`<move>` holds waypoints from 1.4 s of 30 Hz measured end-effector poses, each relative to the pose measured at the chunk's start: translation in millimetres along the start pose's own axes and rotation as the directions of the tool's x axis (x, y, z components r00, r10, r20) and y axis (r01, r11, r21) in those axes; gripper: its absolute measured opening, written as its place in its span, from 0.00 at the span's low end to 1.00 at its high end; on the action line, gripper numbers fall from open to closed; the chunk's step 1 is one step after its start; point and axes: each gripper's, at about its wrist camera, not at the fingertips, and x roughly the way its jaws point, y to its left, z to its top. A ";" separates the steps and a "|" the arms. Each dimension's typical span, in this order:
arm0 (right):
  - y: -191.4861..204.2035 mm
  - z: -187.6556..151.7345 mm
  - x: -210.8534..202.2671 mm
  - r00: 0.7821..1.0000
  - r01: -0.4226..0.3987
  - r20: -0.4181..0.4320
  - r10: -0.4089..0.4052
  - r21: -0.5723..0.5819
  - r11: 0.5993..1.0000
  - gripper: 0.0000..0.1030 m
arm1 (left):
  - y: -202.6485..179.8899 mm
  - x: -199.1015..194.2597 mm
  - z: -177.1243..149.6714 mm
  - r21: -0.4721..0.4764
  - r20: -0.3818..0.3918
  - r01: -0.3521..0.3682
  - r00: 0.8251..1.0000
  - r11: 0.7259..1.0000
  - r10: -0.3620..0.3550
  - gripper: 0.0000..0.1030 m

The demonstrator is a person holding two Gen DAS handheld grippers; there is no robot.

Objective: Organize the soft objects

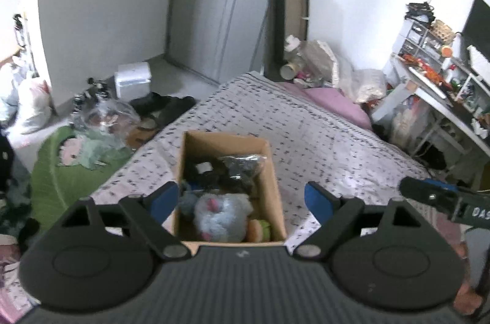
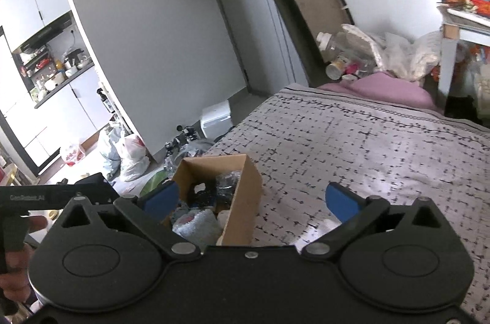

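You have two grippers in view, the left gripper (image 1: pixel 242 198) and the right gripper (image 2: pixel 251 201), each with two blue-tipped fingers spread wide and holding nothing; one open cardboard box (image 1: pixel 272 168) sits on one bed (image 1: pixel 306 122); inside the box you can count one fluffy blue-grey plush toy (image 1: pixel 220 217), one burger-shaped soft toy (image 1: pixel 260 230) beside it, and one dark bundle in clear plastic (image 1: pixel 242 165); the other dark items deeper in the box are too tangled to count; one pink pillow (image 1: pixel 333 103) lies at the far end of the bed; one green leaf-shaped cushion (image 1: pixel 52 177) lies on the floor.
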 end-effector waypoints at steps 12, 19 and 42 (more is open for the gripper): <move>-1.8 -8.7 -30.3 1.000 0.017 0.003 -0.017 0.007 1.000 1.00 | -5.1 -30.6 -14.4 0.047 0.059 -0.029 0.998 0.998 0.026 0.86; 5.2 -15.2 -39.4 1.000 0.020 -0.016 -0.020 -0.034 0.999 1.00 | -2.5 -36.3 -13.3 0.038 0.067 0.030 0.997 0.999 -0.032 0.86; 25.4 -42.8 -44.9 0.995 0.015 -0.094 -0.021 -0.063 0.998 1.00 | 27.3 -61.7 -61.8 0.053 0.026 0.035 0.999 0.998 -0.037 0.86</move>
